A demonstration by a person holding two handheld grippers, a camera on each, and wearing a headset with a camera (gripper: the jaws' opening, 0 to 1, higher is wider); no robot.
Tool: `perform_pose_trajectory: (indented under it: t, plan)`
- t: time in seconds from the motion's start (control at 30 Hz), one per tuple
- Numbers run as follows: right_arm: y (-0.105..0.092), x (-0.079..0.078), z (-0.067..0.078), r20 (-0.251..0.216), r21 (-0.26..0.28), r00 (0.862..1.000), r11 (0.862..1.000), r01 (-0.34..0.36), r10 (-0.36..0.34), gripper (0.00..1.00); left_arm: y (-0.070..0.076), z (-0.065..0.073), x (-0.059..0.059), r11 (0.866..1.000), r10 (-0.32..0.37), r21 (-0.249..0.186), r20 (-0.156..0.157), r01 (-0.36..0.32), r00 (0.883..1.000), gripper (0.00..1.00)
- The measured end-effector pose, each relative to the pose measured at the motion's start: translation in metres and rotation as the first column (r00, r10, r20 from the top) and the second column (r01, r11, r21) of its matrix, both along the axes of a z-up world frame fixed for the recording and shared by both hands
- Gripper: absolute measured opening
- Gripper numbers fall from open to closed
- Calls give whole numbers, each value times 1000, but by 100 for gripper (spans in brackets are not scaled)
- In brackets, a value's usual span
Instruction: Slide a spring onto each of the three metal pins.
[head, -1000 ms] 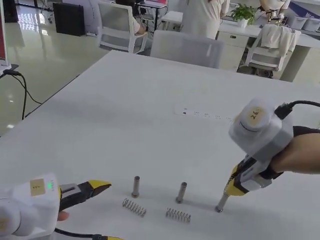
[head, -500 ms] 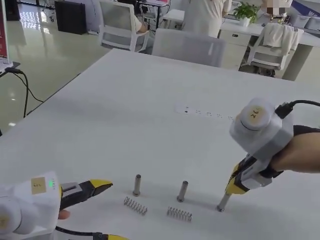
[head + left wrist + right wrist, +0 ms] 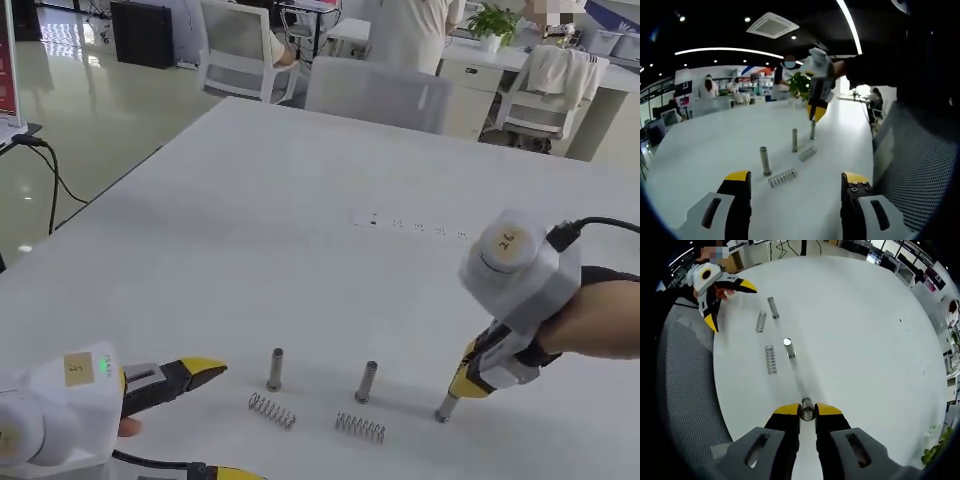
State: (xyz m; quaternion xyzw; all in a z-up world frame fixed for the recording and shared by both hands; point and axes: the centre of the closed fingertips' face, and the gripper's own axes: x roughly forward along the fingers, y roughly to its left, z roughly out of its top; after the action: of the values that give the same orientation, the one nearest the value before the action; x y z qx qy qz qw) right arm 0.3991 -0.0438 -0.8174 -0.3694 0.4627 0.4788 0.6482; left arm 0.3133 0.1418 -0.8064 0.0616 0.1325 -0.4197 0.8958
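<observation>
We find the right tongs (image 3: 468, 378) clenched on the held spring (image 3: 808, 411), which sits end-on directly above the right pin (image 3: 445, 407) standing on the white counter (image 3: 300, 230). Whether the coil has taken the pin's tip we cannot tell, as the tongs cover the junction. The left tongs (image 3: 796, 181) hang released, jaws wide apart, near the counter's close edge and well apart from the work. The middle pin (image 3: 367, 382) and the left pin (image 3: 276, 368) stand bare, with the middle spring (image 3: 358, 428) and the left spring (image 3: 270, 410) lying loose just in front of them. We judge the step in hand to be threading the first spring, with two to follow. To do it well, we advise holding the coil's axis in line with the pin and lowering it straight and gently. The grip should loosen only once the coil surrounds the shaft, so the spring drops rather than flicks sideways. A skewed approach could tip the slim pin, which looks free-standing.
</observation>
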Motion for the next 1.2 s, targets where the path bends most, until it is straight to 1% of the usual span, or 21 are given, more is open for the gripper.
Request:
perform_pose_trajectory:
  t: [0.33,0.5,0.57,0.9,1.03,1.2]
  plan:
    - [1,0,-22,-8,-3,1000,1000,8,-8,9,-1,0,0,1000,-2,3,1,2,1000,69]
    - [0,-2,-32,-10,-22,1000,1000,3,-3,9,-1,0,0,1000,-1,1,0,1,1000,68]
    - [1,-2,-34,-8,-20,1000,1000,-1,1,9,-1,0,-1,1000,-1,2,2,1,1000,68]
    - [1,-2,-37,-3,-22,1000,1000,-7,7,9,-1,1,-1,1000,-1,0,1,1,1000,68]
    - [1,-2,-37,-2,-19,1000,1000,-9,9,13,-1,1,0,1000,-1,-1,2,1,1000,68]
    - [2,-2,-32,12,-11,1000,1000,-12,12,17,-1,1,0,1000,-4,0,2,4,1000,68]
